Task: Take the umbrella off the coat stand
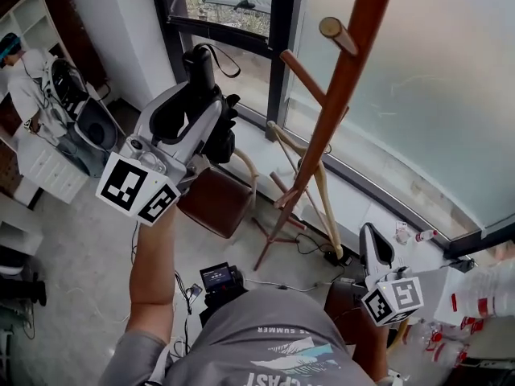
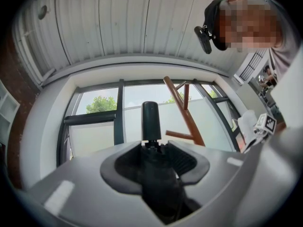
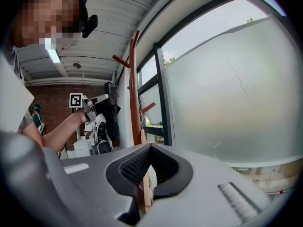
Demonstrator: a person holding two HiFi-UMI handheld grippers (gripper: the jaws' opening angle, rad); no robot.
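Observation:
My left gripper (image 1: 201, 103) is raised at the left of the head view, shut on a black folded umbrella (image 1: 201, 67) whose handle and strap stick up past the jaws. In the left gripper view the umbrella (image 2: 151, 122) fills the gap between the jaws of that gripper (image 2: 154, 148). It hangs clear of the wooden coat stand (image 1: 342, 87), which rises to its right. My right gripper (image 1: 372, 238) is low at the lower right, shut with nothing in it. In the right gripper view that gripper (image 3: 150, 148) points at the coat stand (image 3: 135, 93) and the umbrella (image 3: 111, 110).
A brown chair (image 1: 216, 201) stands beside the stand's feet. A frosted window (image 1: 434, 95) runs behind the stand. Cables and a small device (image 1: 219, 278) lie on the floor. Bottles (image 1: 483, 296) sit at the right edge. A person (image 1: 20, 71) is at the far left by white furniture.

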